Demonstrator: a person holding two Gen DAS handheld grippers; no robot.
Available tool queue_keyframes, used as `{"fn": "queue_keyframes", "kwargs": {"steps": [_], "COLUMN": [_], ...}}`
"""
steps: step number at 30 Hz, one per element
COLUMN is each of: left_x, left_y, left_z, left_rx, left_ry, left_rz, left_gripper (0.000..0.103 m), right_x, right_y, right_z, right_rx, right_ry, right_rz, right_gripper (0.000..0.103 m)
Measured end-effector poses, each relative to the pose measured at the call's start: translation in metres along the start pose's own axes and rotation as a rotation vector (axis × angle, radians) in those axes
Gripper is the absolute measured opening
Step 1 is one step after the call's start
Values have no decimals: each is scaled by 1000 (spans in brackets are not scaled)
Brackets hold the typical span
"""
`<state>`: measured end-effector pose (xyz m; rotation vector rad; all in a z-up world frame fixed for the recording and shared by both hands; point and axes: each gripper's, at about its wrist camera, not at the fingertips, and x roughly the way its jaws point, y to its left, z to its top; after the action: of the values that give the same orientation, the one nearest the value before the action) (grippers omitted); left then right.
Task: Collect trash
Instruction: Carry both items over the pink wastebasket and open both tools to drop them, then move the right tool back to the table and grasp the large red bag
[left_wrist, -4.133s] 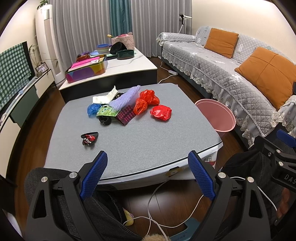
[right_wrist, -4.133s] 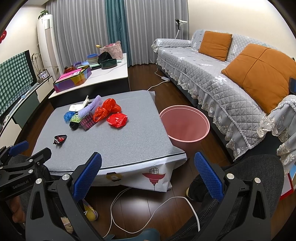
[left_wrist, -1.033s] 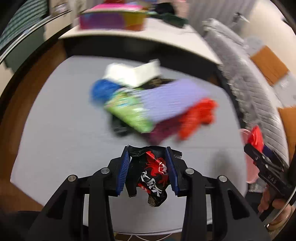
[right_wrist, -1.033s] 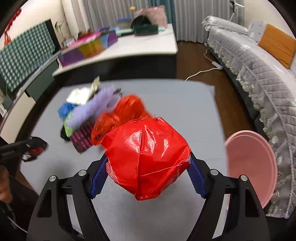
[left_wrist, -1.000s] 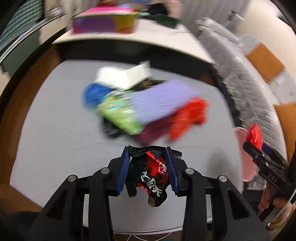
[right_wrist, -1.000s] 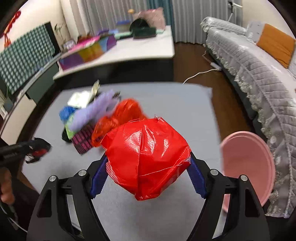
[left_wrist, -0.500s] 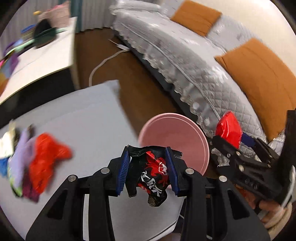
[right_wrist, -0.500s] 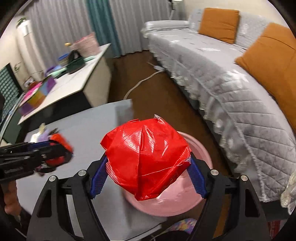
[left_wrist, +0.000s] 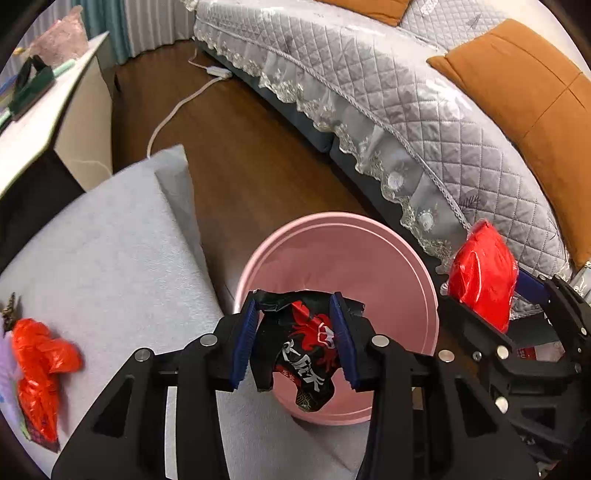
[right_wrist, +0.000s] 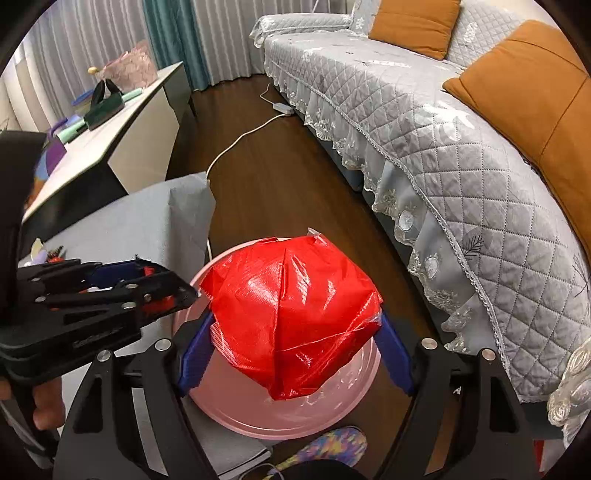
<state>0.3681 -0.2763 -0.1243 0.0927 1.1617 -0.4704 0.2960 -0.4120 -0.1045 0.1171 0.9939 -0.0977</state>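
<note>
Both fingers opening: black snack wrapper (left_wrist: 306, 350) and red bag (right_wrist: 291, 317) hang directly above the pink bin (left_wrist: 406, 258)

Bin (left_wrist: 424, 273) looks like smooth matt pink plastic. Red bag (right_wrist: 291, 317) is shiny crinkly plastic film, and the black wrapper (left_wrist: 303, 350) is glossy foil-ish too. Table (left_wrist: 103, 258) has a matt grey cloth cover, sofa (right_wrist: 443, 155) is quilted fabric with lace trim, floor (left_wrist: 251, 155) is dark polished wood.

Both tongs have swung from the table to over the pink bin (left_wrist: 417, 266), jaws now opening
</note>
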Motion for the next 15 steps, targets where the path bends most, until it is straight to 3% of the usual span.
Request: {"fn": "queue_keyframes", "kwargs": {"steps": [1,3,5,15], "left_x": [3,9,12,-4], "left_y": [0,1,8,19], "left_z": [0,1,1,-5], "left_rx": [-2,-16,-38,-52], "left_ry": [4,6,1,-28], "left_rz": [-6,35,71,93], "left_gripper": [46,69,84,84], "right_x": [4,8,9,-3], "right_y": [0,-2,-5,3], "right_z": [-1,-1,-2,2], "right_rx": [1,19,32,27], "right_ry": [19,46,45,-15], "right_rz": [2,-6,-9,-6], "right_gripper": [80,85,97,98]}}
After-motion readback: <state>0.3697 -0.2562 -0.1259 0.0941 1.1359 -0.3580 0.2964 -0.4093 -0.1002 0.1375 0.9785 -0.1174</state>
